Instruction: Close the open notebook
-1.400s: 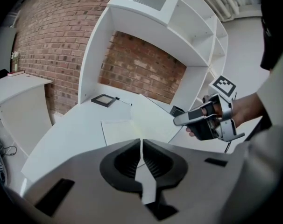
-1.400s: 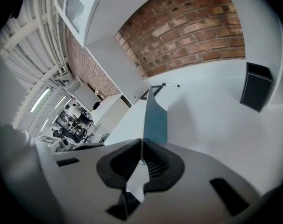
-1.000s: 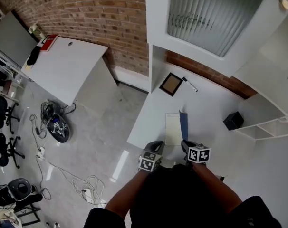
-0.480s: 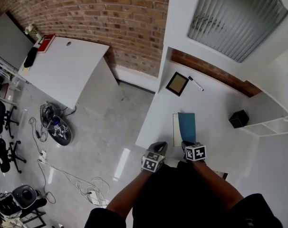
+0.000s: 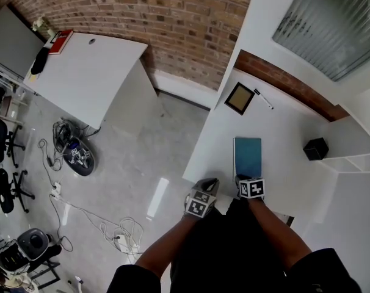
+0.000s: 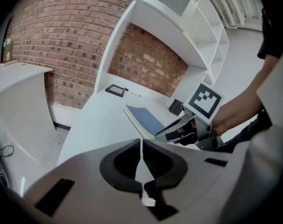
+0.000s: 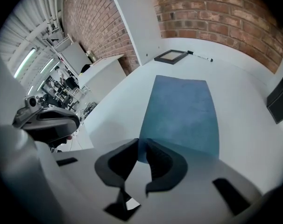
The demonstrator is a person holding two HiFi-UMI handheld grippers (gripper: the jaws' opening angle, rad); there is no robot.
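Note:
The notebook [image 5: 248,156] lies closed on the white desk [image 5: 221,133], blue cover up. In the right gripper view the notebook [image 7: 181,113] stretches away from the jaws. My right gripper [image 5: 242,177] hangs over its near edge. The right gripper [image 7: 142,143] has just been opening its jaws, and the cover's near left corner shows in the narrow gap, with no pad pressing on it. My left gripper [image 5: 209,182] is beside it, left of the notebook. That left gripper [image 6: 141,141] is shut and holds nothing. From there the notebook [image 6: 146,119] and the right gripper [image 6: 179,129] are in sight.
A dark picture frame [image 5: 240,98] and a pen [image 5: 264,99] lie at the desk's far end by the brick wall. A small black box [image 5: 316,148] sits right of the notebook, by the white shelves [image 5: 356,163]. The desk's left edge drops to the floor.
The blue cover swung down from upright to flat, so the notebook went from open to closed. The right gripper came down with it.

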